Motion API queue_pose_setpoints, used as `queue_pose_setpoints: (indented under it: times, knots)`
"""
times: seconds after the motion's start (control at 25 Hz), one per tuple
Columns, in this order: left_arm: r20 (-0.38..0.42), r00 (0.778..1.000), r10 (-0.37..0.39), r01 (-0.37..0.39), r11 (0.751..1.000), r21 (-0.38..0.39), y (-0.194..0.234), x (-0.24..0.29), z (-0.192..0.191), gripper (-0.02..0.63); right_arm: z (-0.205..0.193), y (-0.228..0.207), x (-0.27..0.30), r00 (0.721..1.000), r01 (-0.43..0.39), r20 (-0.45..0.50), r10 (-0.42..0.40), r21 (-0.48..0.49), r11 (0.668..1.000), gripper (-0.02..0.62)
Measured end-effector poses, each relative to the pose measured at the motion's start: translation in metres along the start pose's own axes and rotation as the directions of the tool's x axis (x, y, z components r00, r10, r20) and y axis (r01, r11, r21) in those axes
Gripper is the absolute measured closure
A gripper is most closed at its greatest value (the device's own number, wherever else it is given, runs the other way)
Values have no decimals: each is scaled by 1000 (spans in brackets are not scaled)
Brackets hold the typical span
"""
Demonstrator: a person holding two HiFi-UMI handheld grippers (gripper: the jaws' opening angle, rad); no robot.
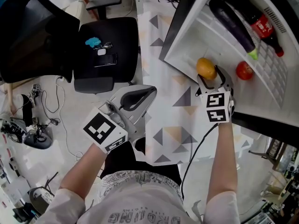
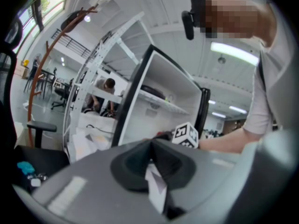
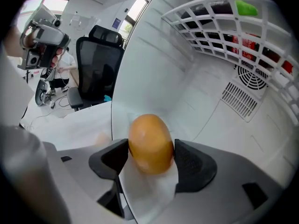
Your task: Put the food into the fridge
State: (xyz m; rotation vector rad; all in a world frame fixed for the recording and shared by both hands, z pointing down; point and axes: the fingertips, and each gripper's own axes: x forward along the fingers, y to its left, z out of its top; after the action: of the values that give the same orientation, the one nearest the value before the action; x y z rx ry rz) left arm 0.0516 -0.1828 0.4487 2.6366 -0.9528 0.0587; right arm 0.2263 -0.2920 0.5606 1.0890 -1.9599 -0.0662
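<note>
An orange fruit (image 1: 205, 68) (image 3: 150, 143) is clamped between the black pads of my right gripper (image 1: 211, 78) (image 3: 150, 155), which is shut on it. Fruit and gripper sit at the front of the white fridge (image 1: 187, 45), over its lower floor. Inside, a dark eggplant (image 1: 231, 24), a red tomato (image 1: 244, 71) and a red-labelled bottle (image 1: 264, 27) lie around a white wire rack (image 1: 273, 73) (image 3: 233, 27). My left gripper (image 1: 150, 90) (image 2: 150, 160) is shut with nothing in it, held low over the patterned cloth, left of the fridge.
A white cloth with grey and tan triangles (image 1: 173, 129) covers the table. A black office chair (image 1: 107, 52) stands to the left with a blue object (image 1: 92, 42) on its seat. Cables and gear lie on the floor at far left.
</note>
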Motion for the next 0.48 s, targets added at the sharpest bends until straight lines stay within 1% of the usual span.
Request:
queue_pose_setpoints:
  times: [0.16,0.48]
  knots:
    - [-5,1000,-11,11,1000,3,-4,-3,7,601,-2,2,-3,1000,-18,-17,19,53,998,314]
    - [-22,999,-39,39,999,12,-12,-8,19,601,7,4,-22,1000,-12,0,12,98,995,313]
